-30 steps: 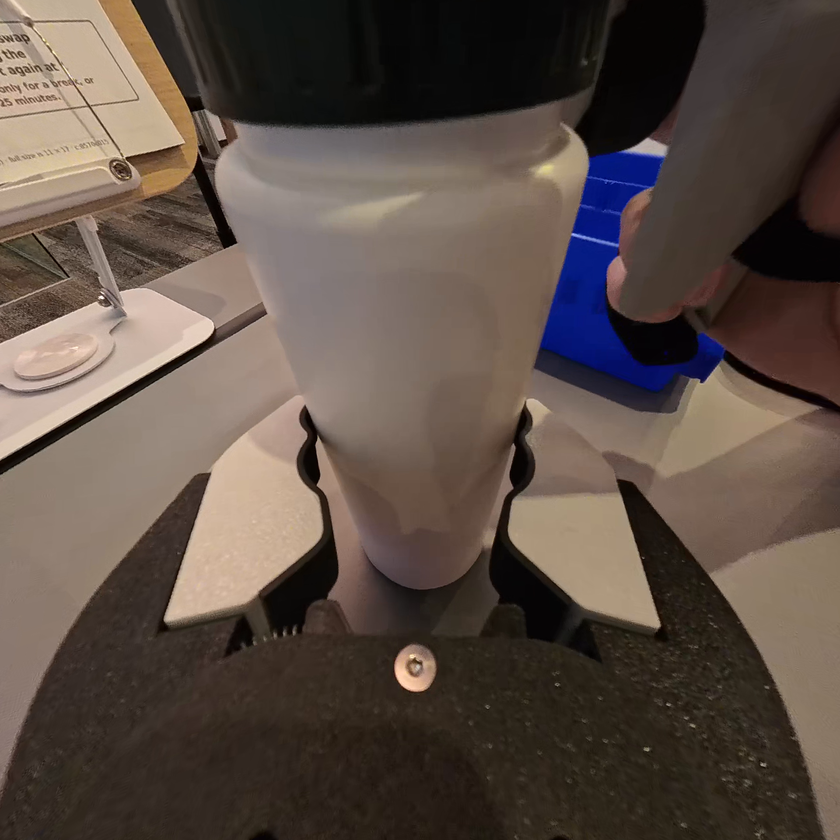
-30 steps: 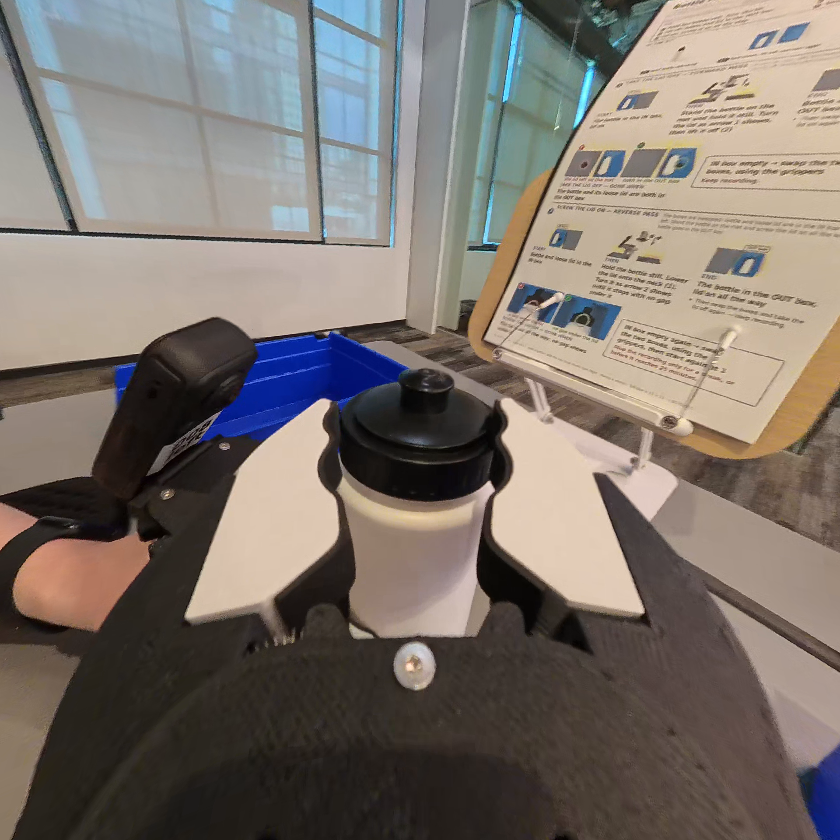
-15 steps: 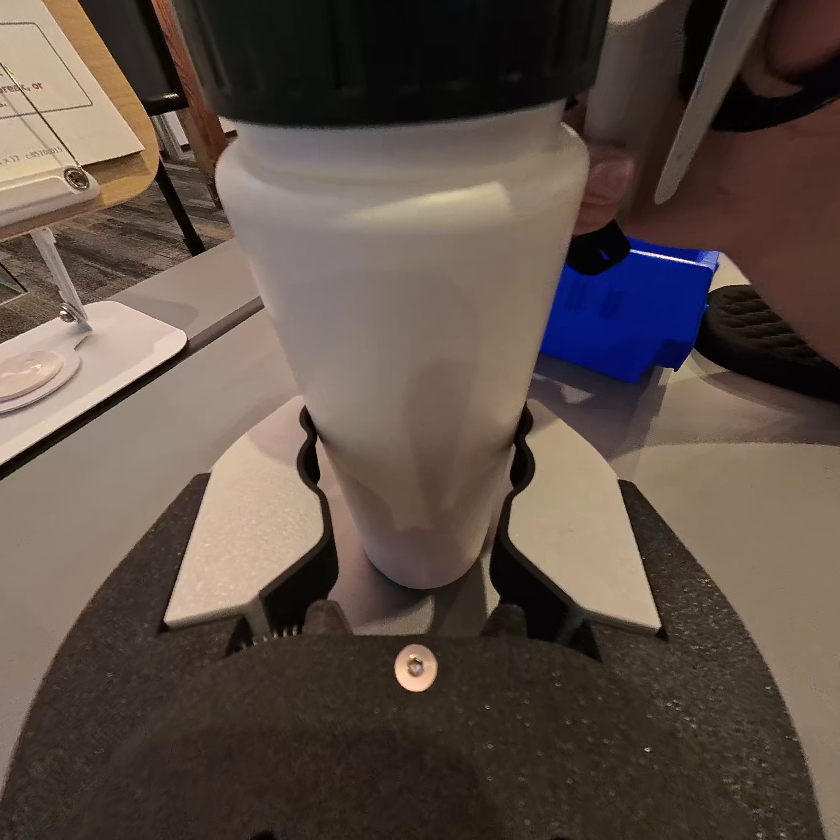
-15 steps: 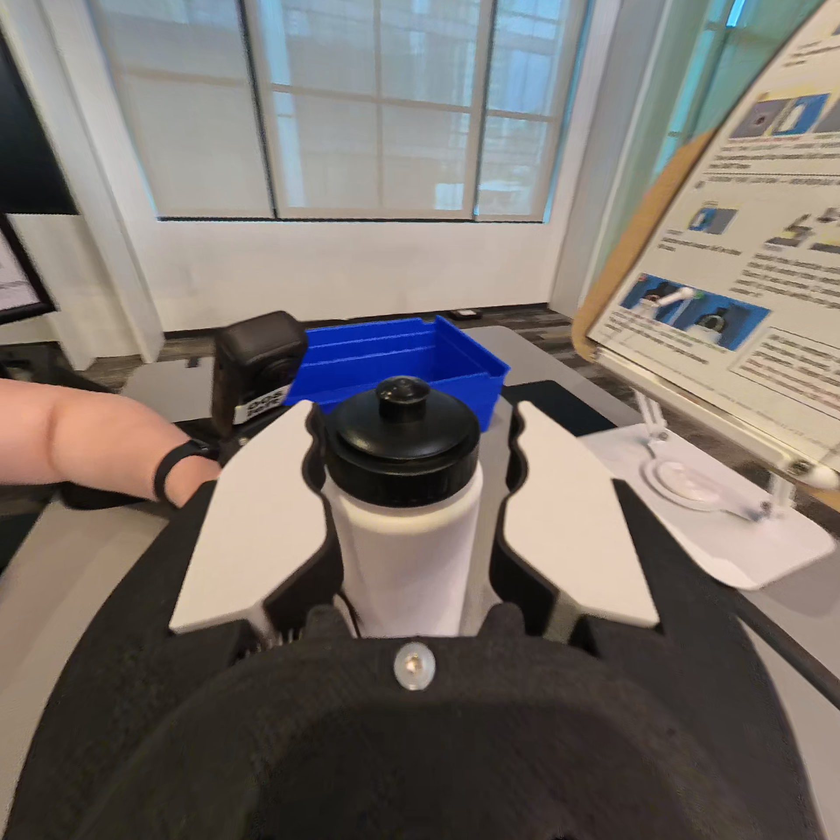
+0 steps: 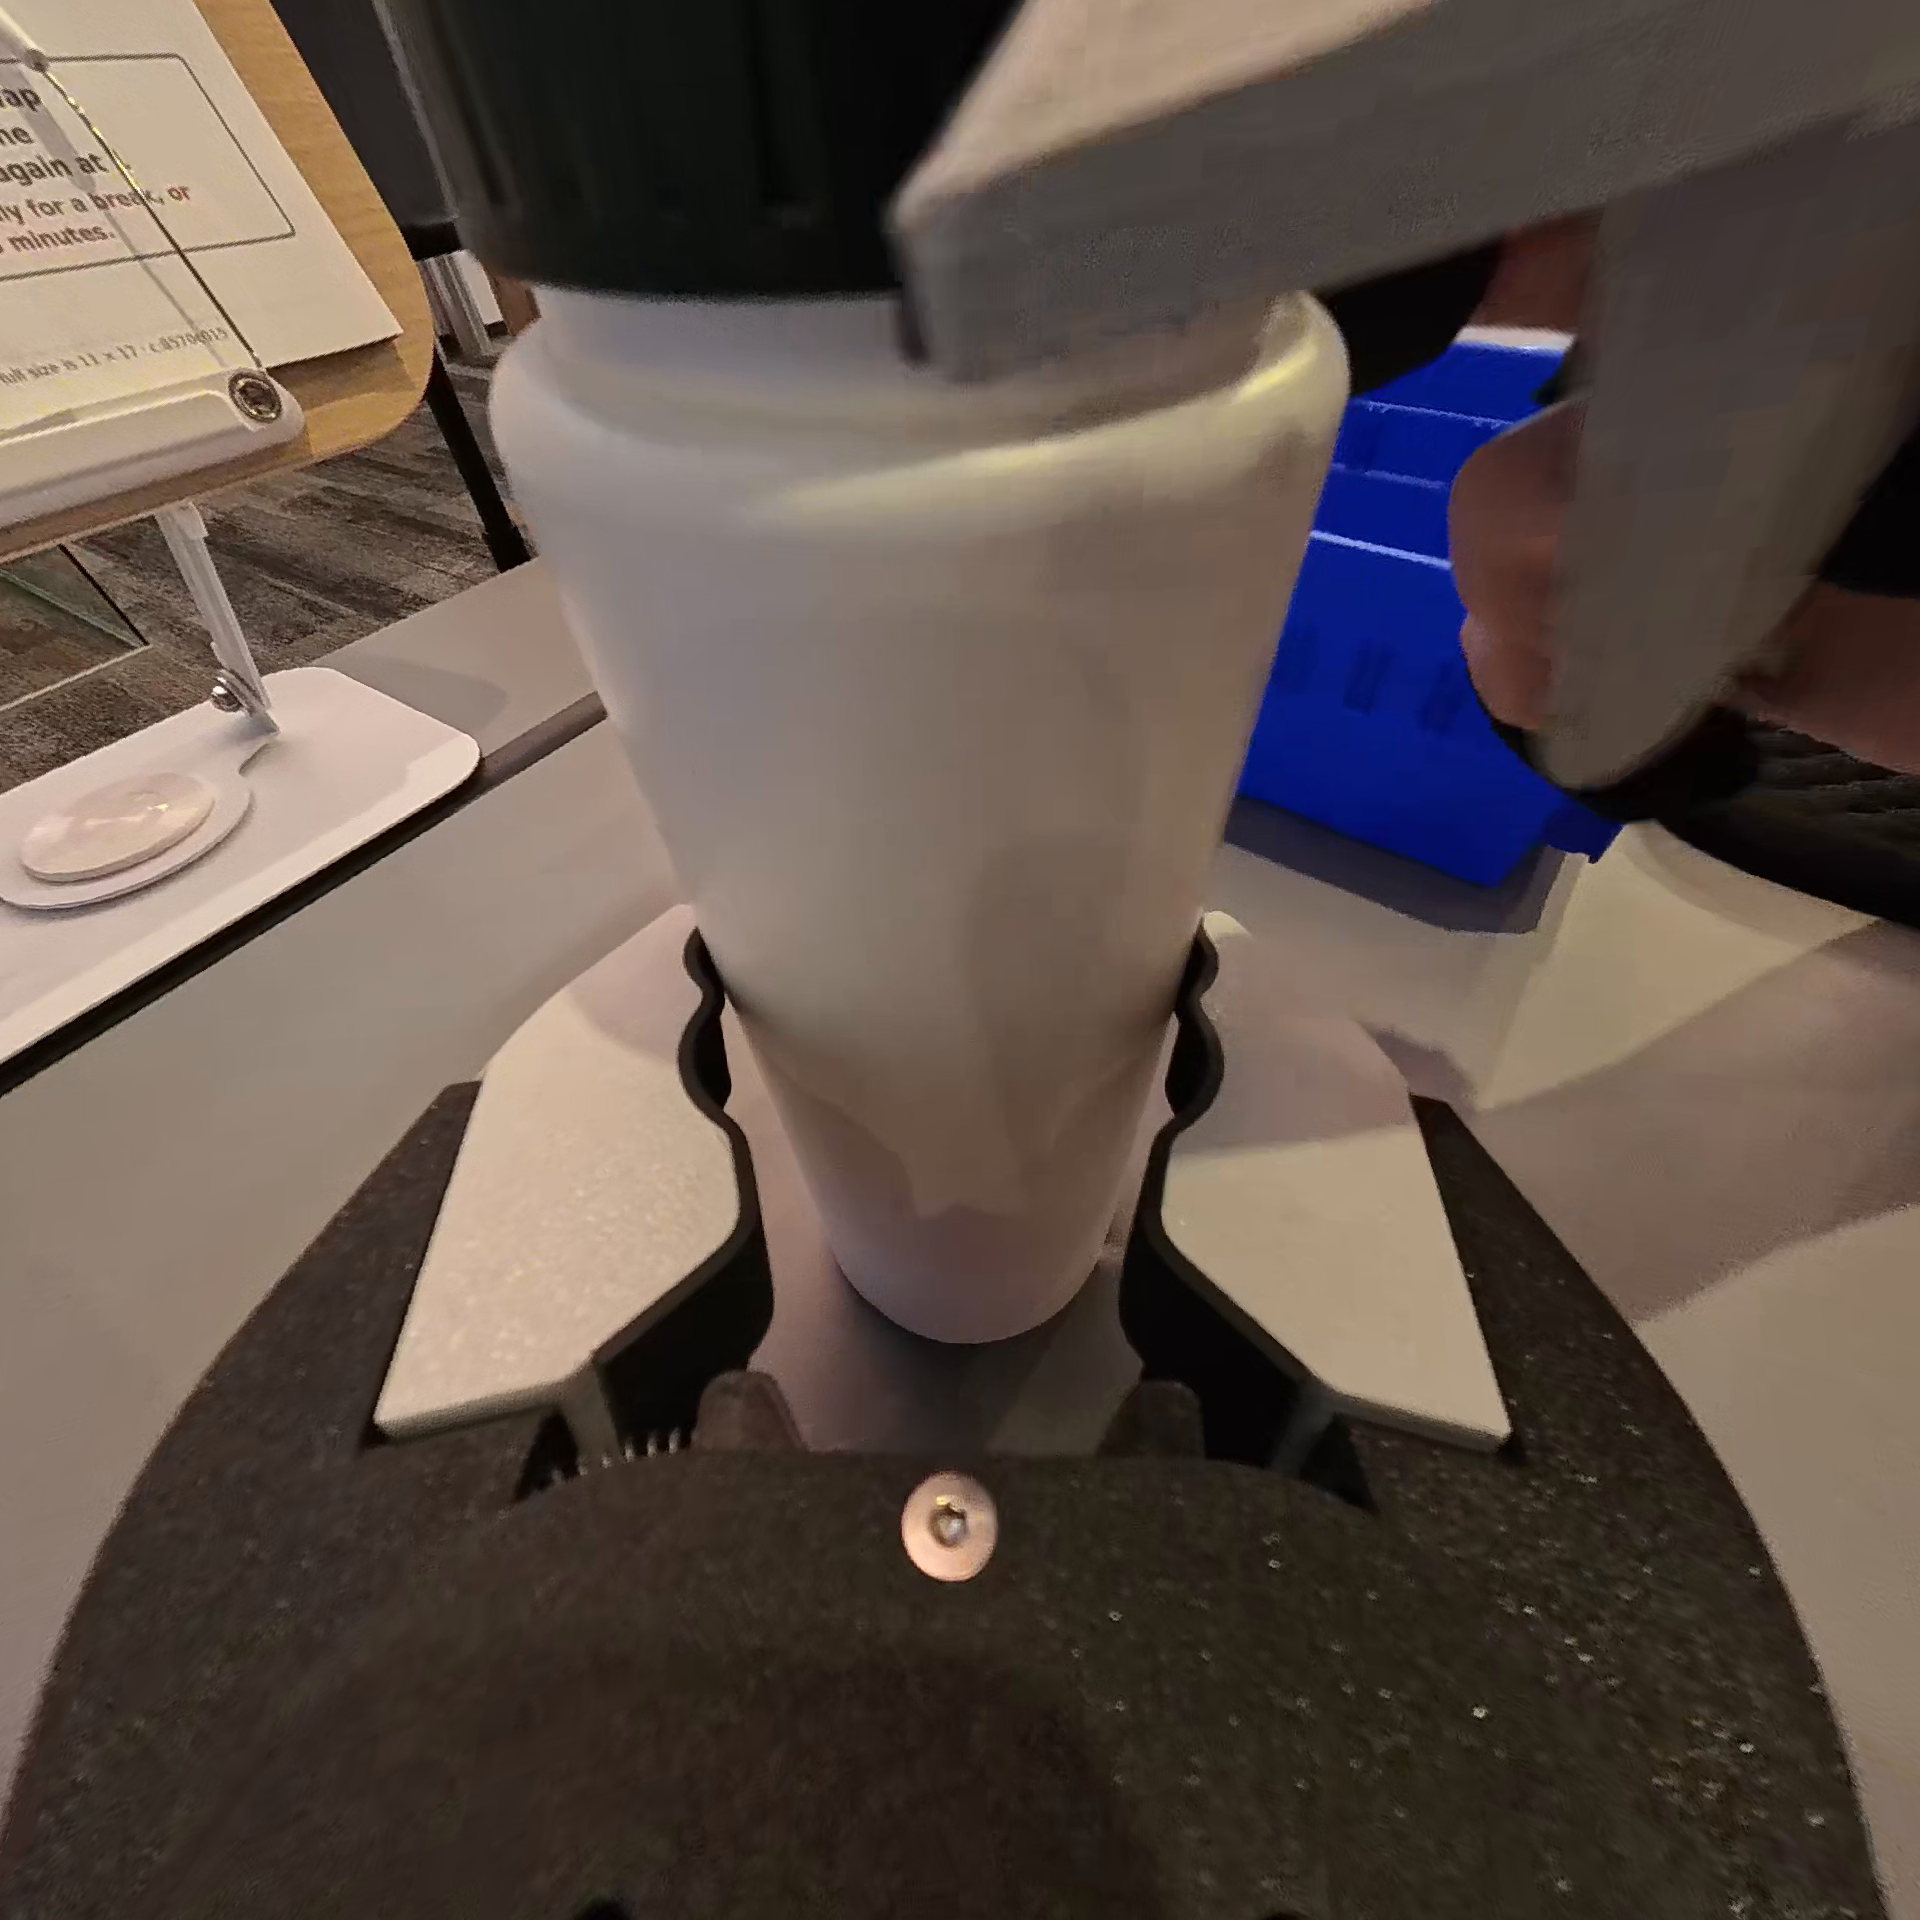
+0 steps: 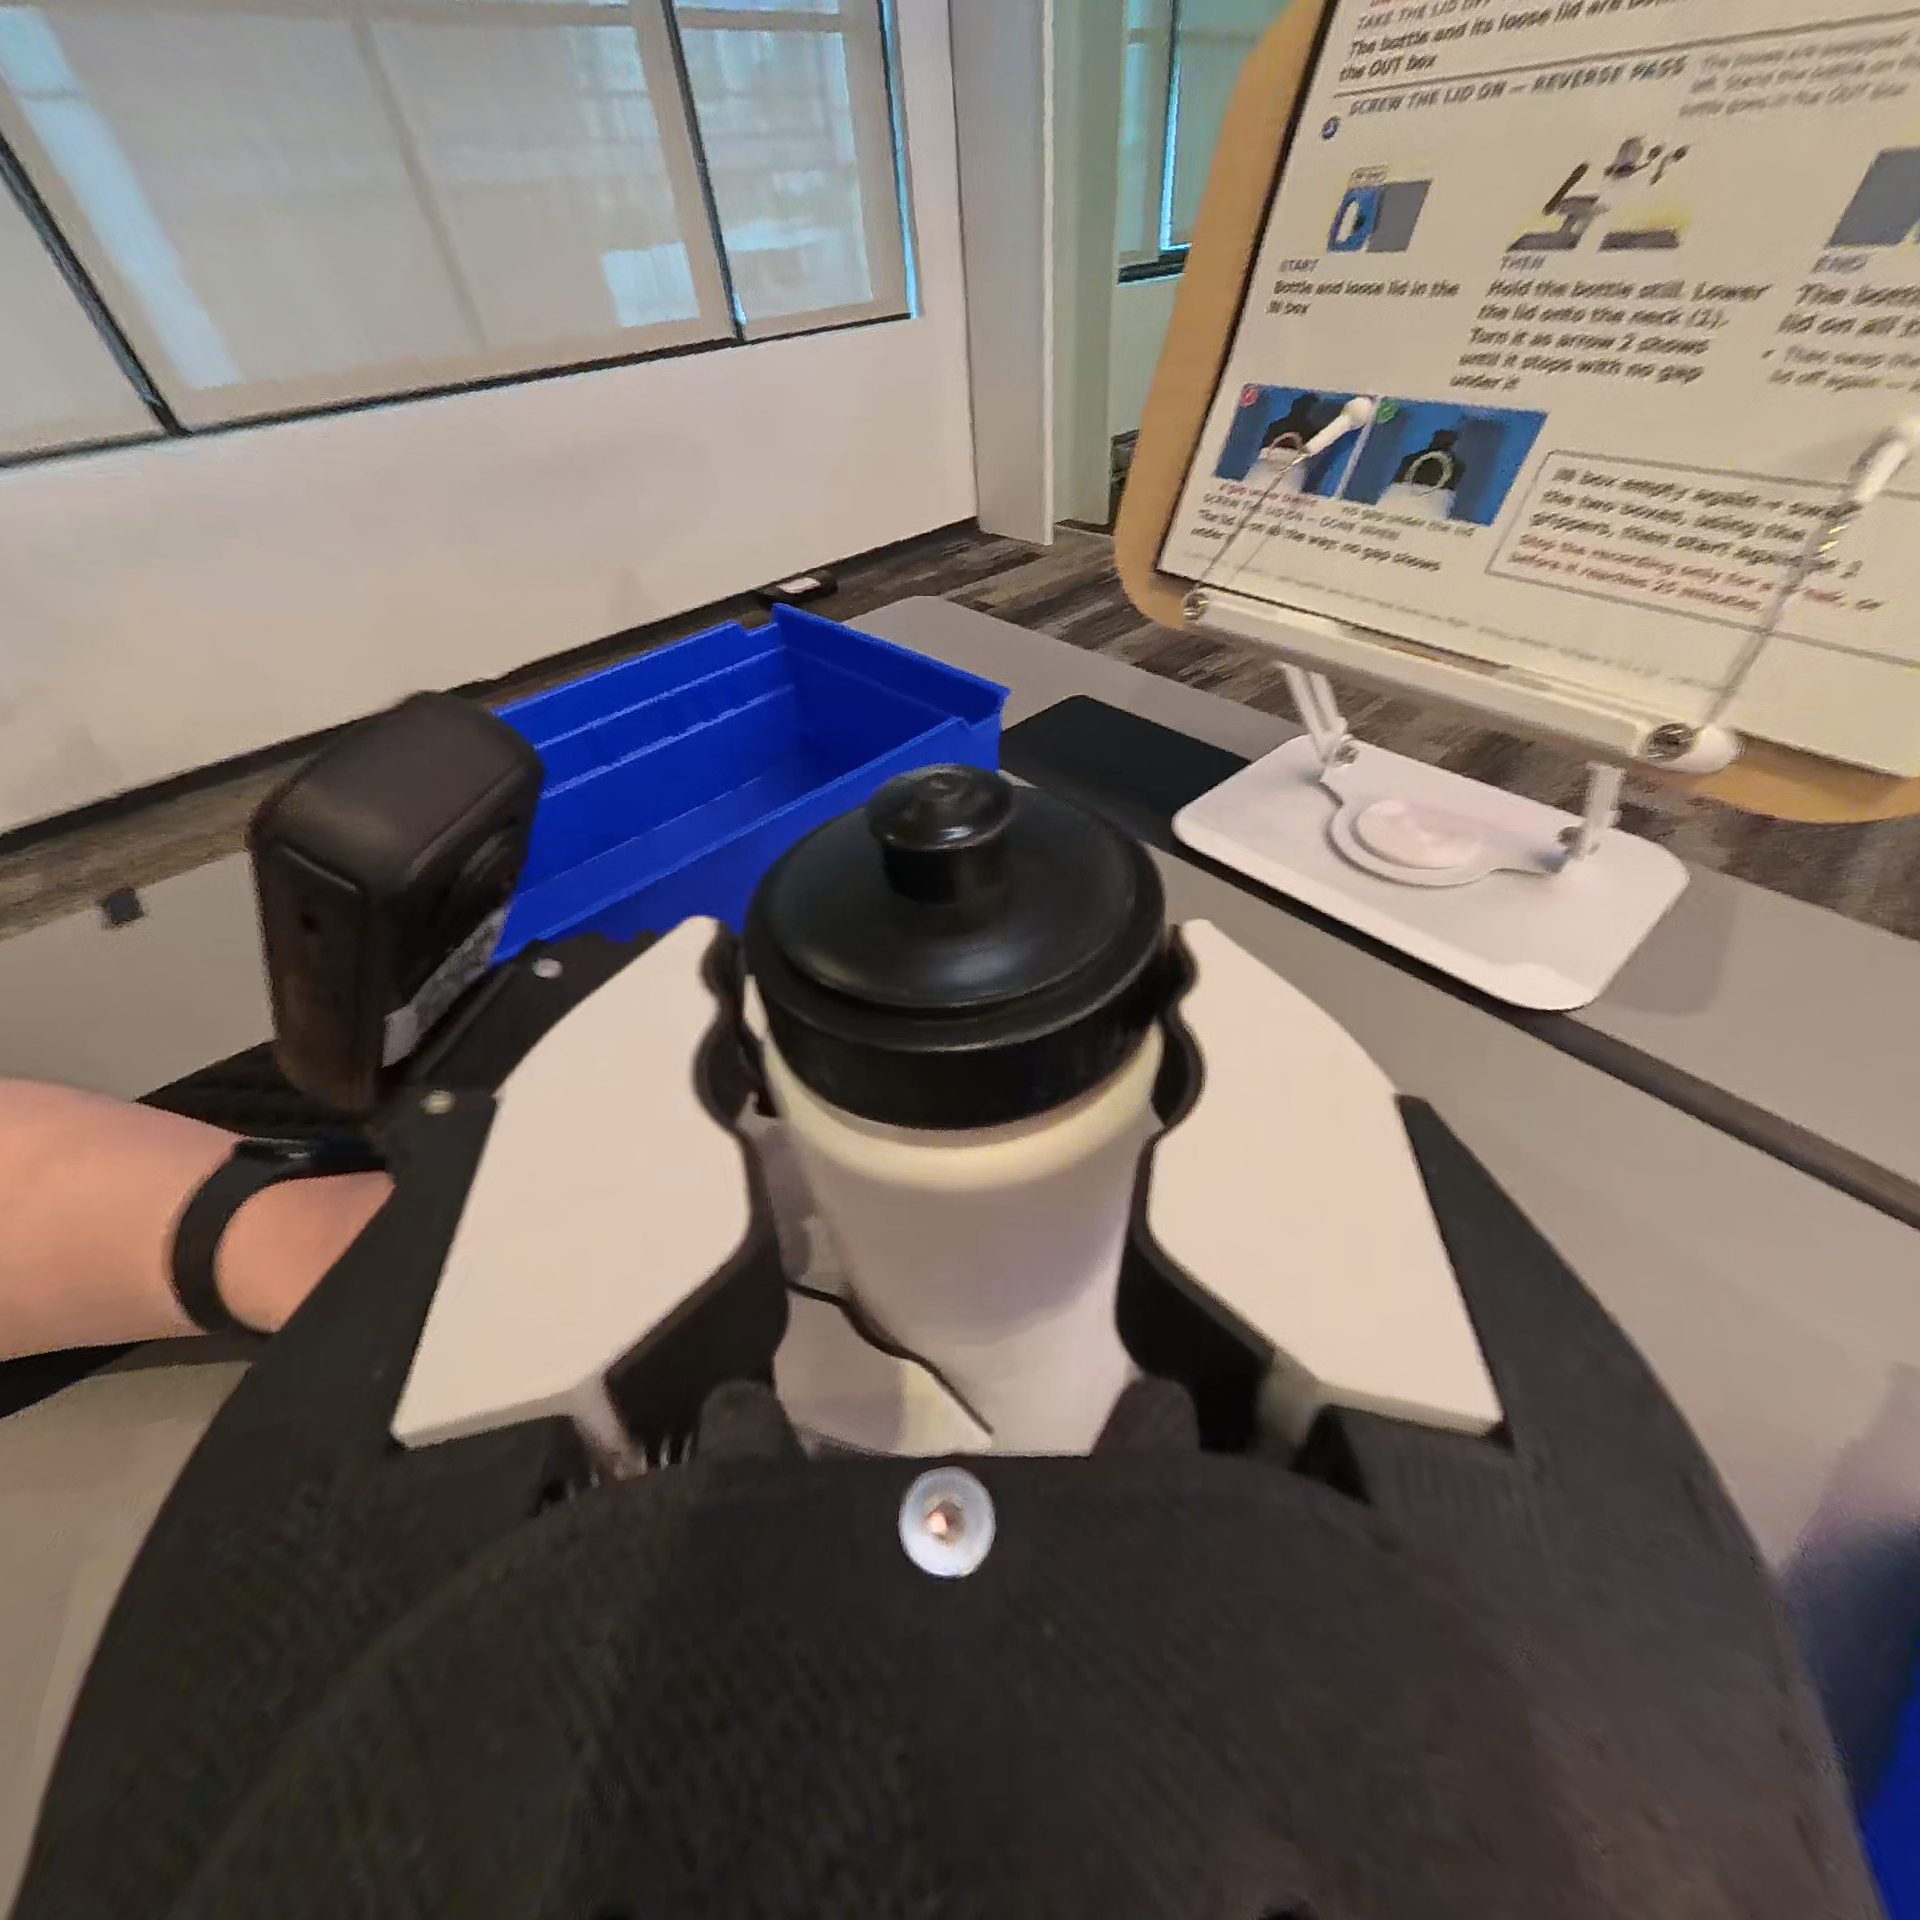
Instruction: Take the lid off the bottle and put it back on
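A white bottle (image 5: 935, 727) stands upright on the grey table (image 5: 260, 1091). My left gripper (image 5: 951, 966) is shut on the bottle's lower body. The black lid (image 6: 956, 966) with its spout sits on the bottle's neck. My right gripper (image 6: 951, 956) is shut on the lid, one finger on each side. In the left wrist view the lid (image 5: 675, 135) fills the top, and a finger plate of the right gripper (image 5: 1351, 156) crosses in front of it. The left gripper's black camera body (image 6: 395, 883) shows beside the bottle.
An empty blue bin (image 6: 727, 748) lies behind the bottle and also shows in the left wrist view (image 5: 1403, 665). An instruction board (image 6: 1558, 364) on a white stand base (image 6: 1434, 894) is to the right. A black mat (image 6: 1122, 748) lies by the bin. A forearm (image 6: 125, 1226) is at left.
My right gripper has swung around the lid, left and then back right, and its finger plate now crosses the lid in the left wrist view. The left gripper still holds the bottle.
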Available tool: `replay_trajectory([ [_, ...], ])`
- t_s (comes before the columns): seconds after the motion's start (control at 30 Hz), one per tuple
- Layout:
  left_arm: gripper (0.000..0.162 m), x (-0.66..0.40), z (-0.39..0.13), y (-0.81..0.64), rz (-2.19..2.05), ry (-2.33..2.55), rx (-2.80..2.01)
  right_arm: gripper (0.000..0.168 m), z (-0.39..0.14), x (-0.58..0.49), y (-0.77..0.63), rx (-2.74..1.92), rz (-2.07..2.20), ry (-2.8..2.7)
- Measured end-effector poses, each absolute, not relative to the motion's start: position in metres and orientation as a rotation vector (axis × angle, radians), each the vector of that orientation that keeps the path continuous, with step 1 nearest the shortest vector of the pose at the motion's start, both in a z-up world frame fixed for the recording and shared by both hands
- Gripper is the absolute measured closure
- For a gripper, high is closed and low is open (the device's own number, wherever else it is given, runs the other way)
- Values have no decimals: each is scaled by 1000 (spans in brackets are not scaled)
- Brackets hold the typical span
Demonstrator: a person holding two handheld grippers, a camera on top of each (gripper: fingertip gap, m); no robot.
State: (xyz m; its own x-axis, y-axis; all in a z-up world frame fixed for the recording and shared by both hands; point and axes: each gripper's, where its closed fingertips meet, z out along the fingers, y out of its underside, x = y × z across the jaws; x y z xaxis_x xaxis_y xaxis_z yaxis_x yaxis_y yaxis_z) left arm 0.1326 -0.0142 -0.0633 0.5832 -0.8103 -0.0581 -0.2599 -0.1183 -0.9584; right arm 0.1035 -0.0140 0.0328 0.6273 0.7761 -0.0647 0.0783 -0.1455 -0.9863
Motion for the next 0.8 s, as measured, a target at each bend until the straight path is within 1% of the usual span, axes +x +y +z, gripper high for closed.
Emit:
replay_trajectory([
  [0.03, 78, 132, -63, -14, -595, 904, -1669, 93, 33, 104, -13, -1617, 696, -730],
  [0.17, 78, 131, -63, -13, -606, 902, -1680, 93, 30, 103, -13, -1614, 701, -836],
  [0.33, 78, 133, -64, -16, -627, 964, -1659, 94, 28, 105, -22, -1551, 837, -1111],
  [0.47, 78, 140, -64, -23, -698, 1029, -1629, 98, 28, 117, -29, -1456, 944, -1253],
  [0.63, 78, 140, -63, -21, -731, 994, -1639, 98, 31, 116, -23, -1440, 1000, -1175],
  [0.7, 78, 137, -63, -18, -695, 969, -1642, 88, 38, 111, -21, -1428, 955, -1109],
  [0.8, 78, 133, -63, -15, -645, 944, -1652, 87, 44, 108, -15, -1453, 832, -979],
])
